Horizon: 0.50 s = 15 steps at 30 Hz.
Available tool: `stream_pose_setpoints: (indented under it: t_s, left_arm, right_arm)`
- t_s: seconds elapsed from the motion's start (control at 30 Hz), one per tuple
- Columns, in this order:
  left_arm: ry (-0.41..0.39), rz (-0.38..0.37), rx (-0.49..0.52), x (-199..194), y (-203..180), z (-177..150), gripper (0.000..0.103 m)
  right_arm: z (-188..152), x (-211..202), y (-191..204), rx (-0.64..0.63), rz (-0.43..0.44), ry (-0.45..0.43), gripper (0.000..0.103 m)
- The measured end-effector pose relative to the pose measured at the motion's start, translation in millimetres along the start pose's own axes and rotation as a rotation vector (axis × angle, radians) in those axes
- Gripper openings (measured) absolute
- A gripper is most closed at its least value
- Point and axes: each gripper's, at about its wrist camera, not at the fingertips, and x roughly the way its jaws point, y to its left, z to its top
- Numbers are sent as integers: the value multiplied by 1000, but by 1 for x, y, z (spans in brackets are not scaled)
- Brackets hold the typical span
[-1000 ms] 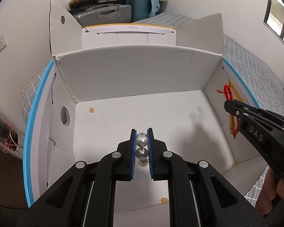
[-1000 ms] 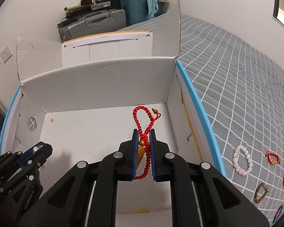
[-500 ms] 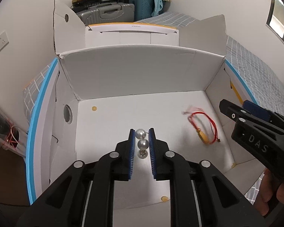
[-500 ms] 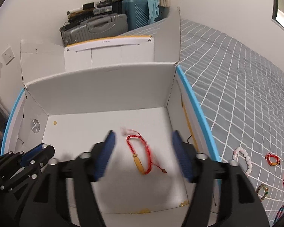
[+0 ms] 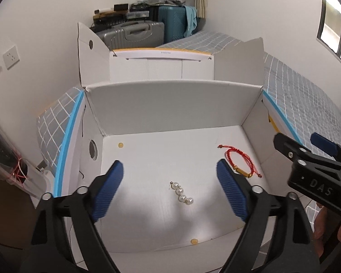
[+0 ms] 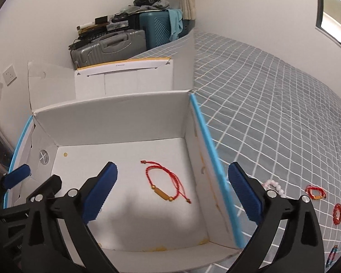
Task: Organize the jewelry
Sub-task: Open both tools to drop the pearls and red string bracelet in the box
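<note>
Left wrist, right gripper (image 5: 307, 145), "DAS" lettering

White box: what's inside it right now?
On the floor of the white box lie a pearl piece and a red cord bracelet with a gold bar, apart. The open left gripper and right gripper hide the near corners.

The box (image 5: 170, 104) is matt white cardboard, smooth inside. Between the left gripper's ribbed blue pads (image 5: 106, 188) lie glossy pearls (image 5: 181, 193). Ahead of the right pads (image 6: 100, 193) lies a bracelet (image 6: 166, 184) of braided red cord with a shiny gold-coloured bar. The bedcover (image 6: 272, 104) is checked cloth.
</note>
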Motion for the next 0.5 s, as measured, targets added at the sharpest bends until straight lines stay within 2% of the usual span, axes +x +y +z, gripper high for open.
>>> stream_pose_setpoints:
  t_s: [0.27,0.5]
  left_arm:
    - [-49,-35,37,-16,-26,0,97]
    - [-71,-80,91,-25,-70,-4,97]
  right_arm:
    - [-10,-30,-41,64,-66,-55,95]
    - [-28,-57,-94,122,-151,-73,95]
